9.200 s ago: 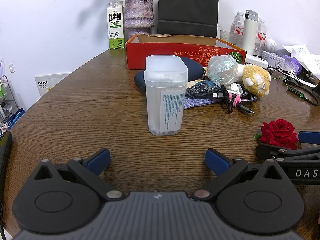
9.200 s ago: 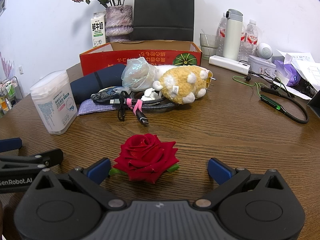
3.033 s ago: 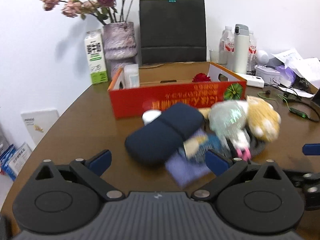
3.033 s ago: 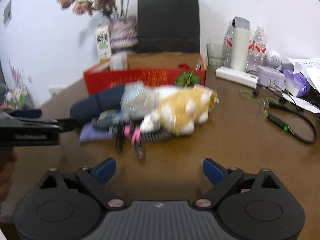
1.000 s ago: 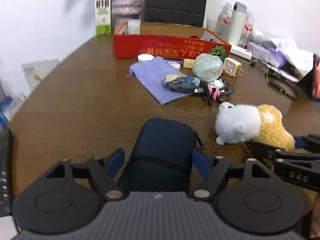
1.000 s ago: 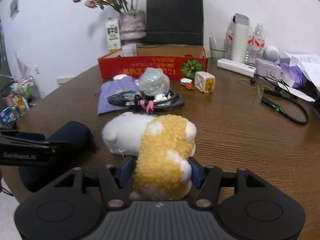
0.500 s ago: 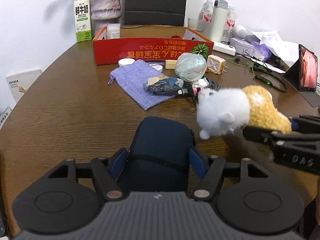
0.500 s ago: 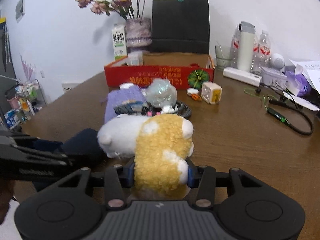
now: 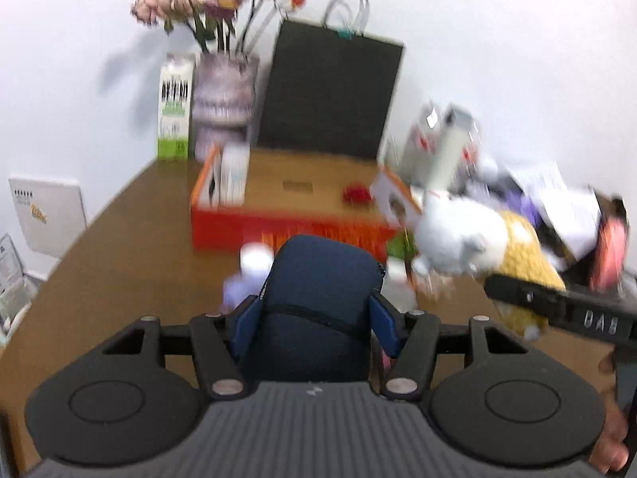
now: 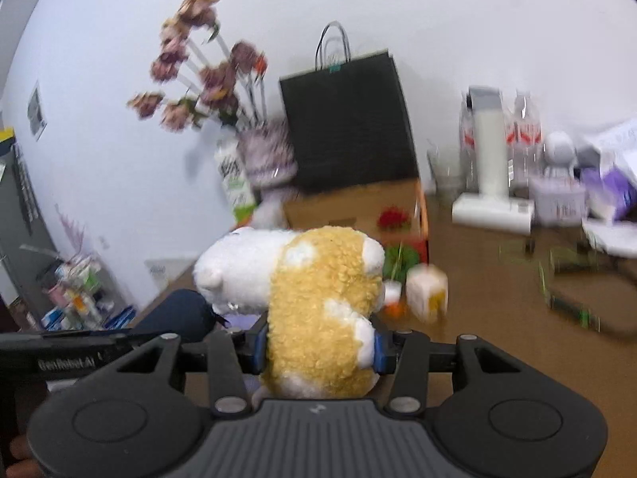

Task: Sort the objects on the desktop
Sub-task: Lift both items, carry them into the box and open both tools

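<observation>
My left gripper (image 9: 314, 318) holds a navy zip pouch (image 9: 322, 279) off the wooden table, its jaws closing with the blue pads pressed into the pouch's sides. In the right wrist view, my right gripper (image 10: 320, 350) is shut on a yellow-and-white plush toy (image 10: 318, 286), also lifted. The toy (image 9: 469, 243) hangs right of the pouch, and the pouch (image 10: 179, 314) shows left of the toy. Beyond both stands the red cardboard box (image 9: 294, 227), which holds a red rose (image 9: 356, 193) and a white container (image 9: 235, 175). Both views are motion-blurred.
Behind the box stand a black paper bag (image 9: 330, 91), a vase of dried flowers (image 9: 223, 107) and a milk carton (image 9: 173, 111). Bottles and a thermos (image 10: 491, 147), papers and cables crowd the right side. A white cube plug (image 10: 426, 292) lies on the table.
Both grippers have risen off the table with the pouch and the plush toy and moved toward the red box. The left jaws have narrowed on the pouch.
</observation>
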### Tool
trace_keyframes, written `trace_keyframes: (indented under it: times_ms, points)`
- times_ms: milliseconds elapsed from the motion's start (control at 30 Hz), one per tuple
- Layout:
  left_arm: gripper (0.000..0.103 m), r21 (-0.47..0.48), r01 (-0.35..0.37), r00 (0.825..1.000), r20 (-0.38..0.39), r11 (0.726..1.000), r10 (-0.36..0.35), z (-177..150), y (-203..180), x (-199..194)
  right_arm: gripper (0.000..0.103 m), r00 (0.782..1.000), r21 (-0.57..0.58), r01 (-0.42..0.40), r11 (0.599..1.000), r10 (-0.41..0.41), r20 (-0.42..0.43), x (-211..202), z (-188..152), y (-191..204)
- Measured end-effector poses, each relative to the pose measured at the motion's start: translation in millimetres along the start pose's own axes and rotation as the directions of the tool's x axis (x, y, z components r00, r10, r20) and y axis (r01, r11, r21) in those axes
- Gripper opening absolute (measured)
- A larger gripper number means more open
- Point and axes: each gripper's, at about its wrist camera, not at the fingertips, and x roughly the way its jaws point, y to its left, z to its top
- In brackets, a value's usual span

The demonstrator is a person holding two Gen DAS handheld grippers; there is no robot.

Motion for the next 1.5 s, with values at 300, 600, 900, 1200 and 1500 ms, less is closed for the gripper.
trace_keyframes:
  times_ms: [300,600,900,1200,1500]
  points:
    - [0.06,-0.013,-0.072,0.993,-0.095,0.997,0.07,133,4,144,0.045,0.993,-0.048,0.103,0.993,-0.106,-0.057,157,134,-5]
    - [0.061,-0.047,-0.193,0.947,-0.269,0.98,0.173,153,23,276,0.045,0.935,0.043,0.119,0.992,-0.098,-0.341,339,163,-40]
    - [0.067,-0.036,-0.294,0.896,-0.359,0.955,0.262,128,30,325,0.047,0.861,-0.008,0.162,0.987,-0.145,-0.487,395,127,-50]
    - [0.082,-0.01,-0.304,0.931,-0.213,0.953,0.295,126,17,285,0.069,0.861,-0.005,0.177,0.984,-0.158,-0.483,379,130,-47]
    - [0.095,-0.085,-0.284,0.95,-0.158,0.955,0.269,130,12,221,0.08,0.904,-0.045,0.218,0.975,-0.219,-0.368,293,159,-42]
